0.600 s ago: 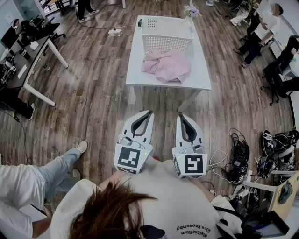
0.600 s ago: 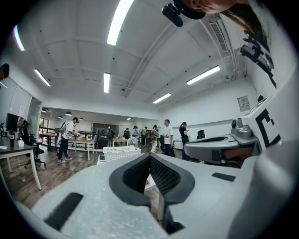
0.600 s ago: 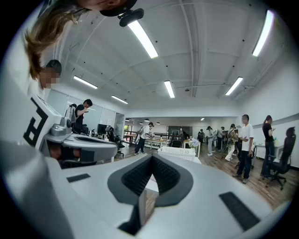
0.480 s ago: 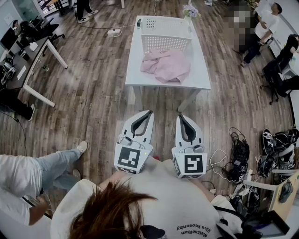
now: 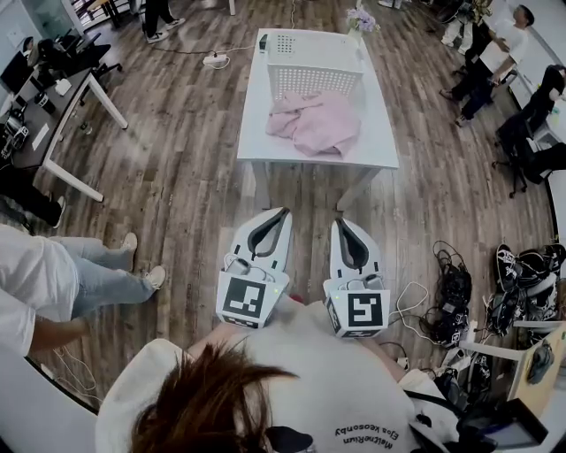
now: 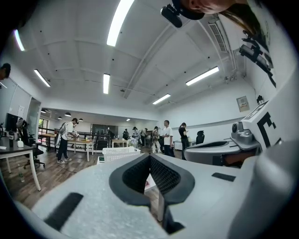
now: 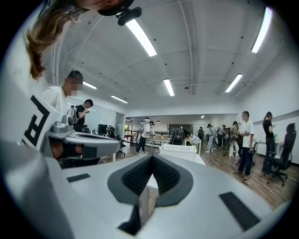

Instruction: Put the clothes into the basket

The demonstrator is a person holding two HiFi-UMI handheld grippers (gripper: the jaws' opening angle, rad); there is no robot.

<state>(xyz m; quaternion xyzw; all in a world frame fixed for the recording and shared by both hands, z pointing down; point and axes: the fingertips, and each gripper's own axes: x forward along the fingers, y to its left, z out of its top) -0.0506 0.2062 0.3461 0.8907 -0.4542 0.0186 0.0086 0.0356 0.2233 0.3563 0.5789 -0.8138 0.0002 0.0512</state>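
A pink garment (image 5: 316,122) lies crumpled on the white table (image 5: 265,146), just in front of a white perforated basket (image 5: 314,66) at the table's far end. My left gripper (image 5: 284,212) and right gripper (image 5: 339,222) are held side by side close to my body, over the wooden floor short of the table. Both point level toward the table and are shut with nothing between the jaws. The left gripper view shows its closed jaws (image 6: 150,157) and the basket (image 6: 119,153) beyond. In the right gripper view the basket (image 7: 180,151) sits behind its closed jaws (image 7: 152,157).
A person in light jeans (image 5: 80,279) stands at my left. A desk with equipment (image 5: 53,106) is further left. Cables and gear (image 5: 495,292) litter the floor at right. Seated people (image 5: 504,53) are at the far right, and flowers (image 5: 361,18) stand by the basket.
The person at my left has stepped further left and nearer, legs now drawn in. Both grippers stay shut and hardly moved.
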